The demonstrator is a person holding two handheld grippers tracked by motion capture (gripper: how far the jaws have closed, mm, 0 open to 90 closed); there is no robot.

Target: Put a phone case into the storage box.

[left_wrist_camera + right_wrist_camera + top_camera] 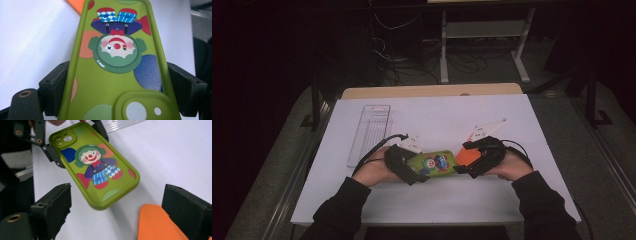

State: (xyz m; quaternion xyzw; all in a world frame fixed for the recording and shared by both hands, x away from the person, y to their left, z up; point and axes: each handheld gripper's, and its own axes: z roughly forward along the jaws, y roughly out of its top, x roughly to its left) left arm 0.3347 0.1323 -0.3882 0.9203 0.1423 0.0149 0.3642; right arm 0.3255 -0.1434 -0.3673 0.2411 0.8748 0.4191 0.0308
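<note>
Case: green phone case (435,163) printed with a clown, held above the white worktop (437,120) near its 6 o'clock edge, between the two hands.
Left gripper: left gripper (408,167) has its jaws closed on the camera-cutout end of the case, one pad on each long side rail; the left gripper view shows both pads pressed against the rails.
Right gripper: right gripper (117,212) has its jaws spread wide with nothing between them; the free end of the case hangs at 12 o'clock of the gap, short of the pads.
Orange piece: flat orange item (157,223) lies on the worktop under the right jaws, at 3 o'clock of the case; what it is cannot be told.
Tray: clear plastic tray (370,132) lies at 10 o'clock of the case, well apart.
Handling: judged light, soft and bendy like silicone, with a matte, grippy skin; not fragile. An empty shell will likely flex if squeezed mid-span, so the side rails near a corner are the better hold.
High view: gives the layout, both sleeves and the tray.
Left gripper view: shows the pad contact and the lens holes up close.
Right gripper view: shows the whole clown print, the wide empty gap, and the left jaws at the far end of the case.
</note>
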